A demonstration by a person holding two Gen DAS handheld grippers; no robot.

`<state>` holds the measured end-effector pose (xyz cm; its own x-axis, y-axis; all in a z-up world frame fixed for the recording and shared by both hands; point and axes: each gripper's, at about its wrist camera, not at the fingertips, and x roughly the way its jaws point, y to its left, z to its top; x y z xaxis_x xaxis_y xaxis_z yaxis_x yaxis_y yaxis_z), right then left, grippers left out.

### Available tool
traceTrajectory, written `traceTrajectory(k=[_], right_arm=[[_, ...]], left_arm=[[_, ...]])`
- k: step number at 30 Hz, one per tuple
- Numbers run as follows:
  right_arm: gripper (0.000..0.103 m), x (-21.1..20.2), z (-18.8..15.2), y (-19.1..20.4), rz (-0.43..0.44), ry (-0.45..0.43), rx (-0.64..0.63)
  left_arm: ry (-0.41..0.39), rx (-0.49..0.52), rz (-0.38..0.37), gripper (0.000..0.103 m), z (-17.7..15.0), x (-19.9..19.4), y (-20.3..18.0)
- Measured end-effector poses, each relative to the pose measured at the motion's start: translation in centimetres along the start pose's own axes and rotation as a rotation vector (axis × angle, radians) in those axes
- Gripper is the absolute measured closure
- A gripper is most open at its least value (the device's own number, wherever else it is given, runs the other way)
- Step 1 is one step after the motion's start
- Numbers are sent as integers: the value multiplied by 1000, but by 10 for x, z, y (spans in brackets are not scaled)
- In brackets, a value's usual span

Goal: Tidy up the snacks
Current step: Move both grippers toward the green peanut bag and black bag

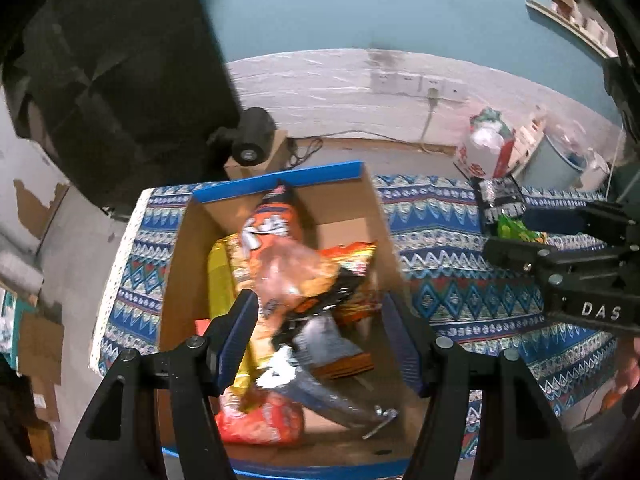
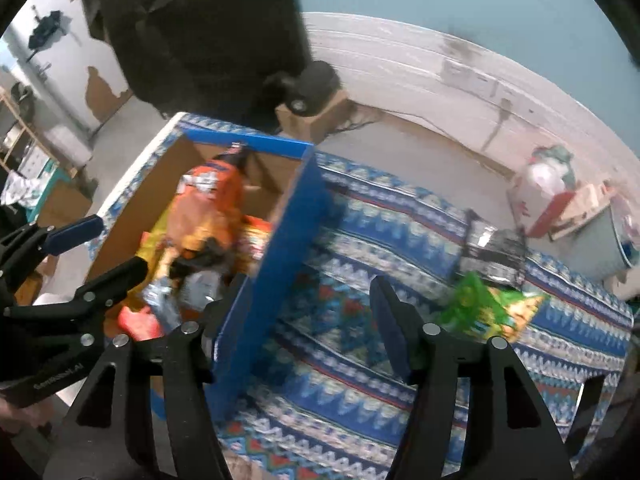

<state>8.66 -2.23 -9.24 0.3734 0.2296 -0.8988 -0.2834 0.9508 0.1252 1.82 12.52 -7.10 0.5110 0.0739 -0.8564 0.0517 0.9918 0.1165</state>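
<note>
Patterned blue cloth covers the worktop (image 2: 360,240); several snack bags fill the cardboard box (image 1: 384,216) at frame centre. Green bag (image 2: 480,304) and dark packet (image 2: 496,256) remain outside. Left tool (image 1: 320,332) and right tool (image 2: 308,316) gape empty.

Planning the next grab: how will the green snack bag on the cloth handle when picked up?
The green snack bag looks crinkled and puffy, so probably light and floppy. Its glossy film may slip between fingers. Pushed on the patterned cloth, it would likely slide rather than roll.
</note>
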Motion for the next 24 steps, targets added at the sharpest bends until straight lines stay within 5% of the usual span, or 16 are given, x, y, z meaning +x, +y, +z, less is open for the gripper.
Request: traceTrajectory(k=[24], right_arm=[[35, -12, -54, -149, -130, 45, 191]], left_arm=[[51, 169, -76, 34, 31, 38, -124]])
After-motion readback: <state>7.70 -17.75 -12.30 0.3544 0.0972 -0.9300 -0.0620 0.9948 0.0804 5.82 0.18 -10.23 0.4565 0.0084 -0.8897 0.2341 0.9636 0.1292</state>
